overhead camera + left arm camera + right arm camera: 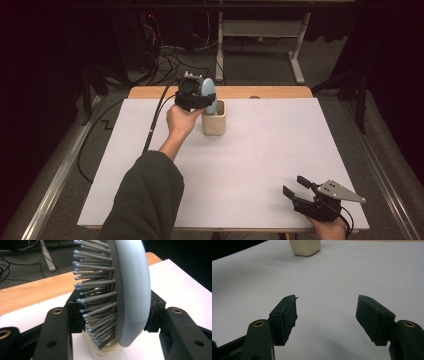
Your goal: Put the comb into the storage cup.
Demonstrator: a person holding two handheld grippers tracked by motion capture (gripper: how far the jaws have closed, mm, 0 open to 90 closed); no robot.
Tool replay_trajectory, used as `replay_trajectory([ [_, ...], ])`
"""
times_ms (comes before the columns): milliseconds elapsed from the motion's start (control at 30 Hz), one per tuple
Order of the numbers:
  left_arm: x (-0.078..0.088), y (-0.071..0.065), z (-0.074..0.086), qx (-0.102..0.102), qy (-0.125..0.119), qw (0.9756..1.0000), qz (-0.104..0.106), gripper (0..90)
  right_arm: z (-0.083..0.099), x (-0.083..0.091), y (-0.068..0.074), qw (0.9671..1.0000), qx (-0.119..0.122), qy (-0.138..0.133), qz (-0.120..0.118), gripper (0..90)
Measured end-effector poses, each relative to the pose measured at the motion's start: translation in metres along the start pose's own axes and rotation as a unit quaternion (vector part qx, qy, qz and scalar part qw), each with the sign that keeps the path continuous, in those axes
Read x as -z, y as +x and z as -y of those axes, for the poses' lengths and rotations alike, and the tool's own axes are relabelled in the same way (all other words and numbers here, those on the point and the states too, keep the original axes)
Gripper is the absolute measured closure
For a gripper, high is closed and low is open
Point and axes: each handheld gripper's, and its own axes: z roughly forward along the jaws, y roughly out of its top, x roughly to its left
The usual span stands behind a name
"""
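Note:
A light blue hairbrush [208,91] with grey bristles stands upright, its lower end inside a cream cup [214,125] at the back middle of the table. My left gripper [204,102] is shut on the brush head. In the left gripper view one pad rests against the bristles [100,307] and the other against the smooth back of the brush [135,302], with the cup [100,353] just below. My right gripper [295,185] rests near the table's front right corner, open, with nothing between its jaws. The right gripper view shows the cup [305,246] far ahead of that gripper [327,315].
A white sheet [280,150] covers the table, and a strip of wood [260,92] shows along the far edge. Black cables [165,60] lie on the floor behind, beside the legs of a white desk [297,55]. A metal rail [55,175] runs along the left side.

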Motion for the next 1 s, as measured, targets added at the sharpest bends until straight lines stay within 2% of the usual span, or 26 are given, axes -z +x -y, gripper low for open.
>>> replay_trajectory([
  [267, 0.002, 0.004, 0.001, 0.009, 0.002, 1.0, -0.001, 46.2, 0.0, 0.0, 0.0, 1.0, 0.001, 0.0, 0.0, 33.8],
  [500, 0.003, 0.006, 0.002, 0.008, 0.007, 0.9999, -0.012, 42.5, 0.0, 0.0, 0.001, 1.0, 0.004, 0.0, 0.001, 33.9],
  [567, 0.002, 0.006, 0.003, 0.001, 0.01, 0.9997, -0.02, 38.9, 0.0, 0.0, 0.001, 1.0, 0.006, 0.0, 0.0, 33.9],
  [700, 0.003, 0.009, 0.004, -0.001, 0.01, 0.9997, -0.022, 33.5, 0.0, 0.0, 0.0, 1.0, 0.006, 0.0, 0.001, 34.0],
  [1000, 0.004, 0.011, 0.004, 0.002, 0.016, 0.9997, -0.016, 23.7, 0.0, 0.0, 0.0, 1.0, 0.005, 0.001, 0.002, 33.9],
])
